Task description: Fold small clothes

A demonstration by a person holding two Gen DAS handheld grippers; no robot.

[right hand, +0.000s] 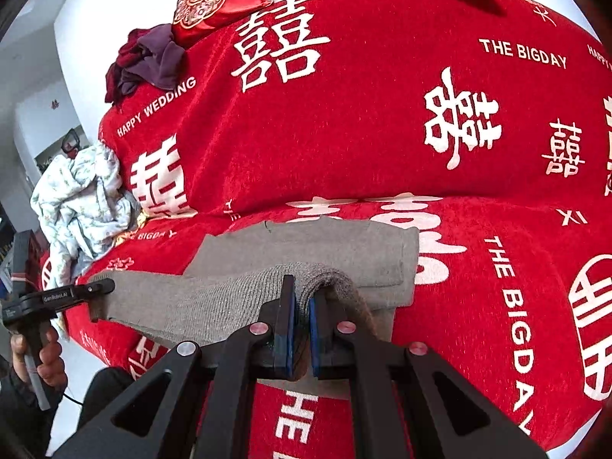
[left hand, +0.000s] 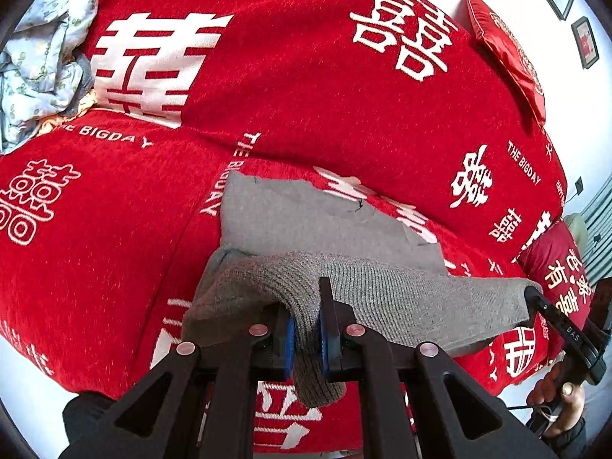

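A grey knit garment [left hand: 382, 298] lies on the red sofa cover, its near ribbed edge lifted. My left gripper [left hand: 306, 329] is shut on the left end of that edge. My right gripper [right hand: 302, 325] is shut on the right end; the garment [right hand: 306, 252] shows there too. The right gripper also shows in the left wrist view [left hand: 535, 294], and the left gripper in the right wrist view [right hand: 103, 287]. The edge stretches between them above the flat far part of the garment.
A red sofa cover [left hand: 306, 95] with white lettering spans the seat and backrest. A crumpled pale floral cloth [left hand: 42, 61] lies at the left, also in the right wrist view [right hand: 80, 199]. Dark purple and maroon clothes [right hand: 149, 61] sit on the backrest. Red cushions [left hand: 505, 49] stand at the right.
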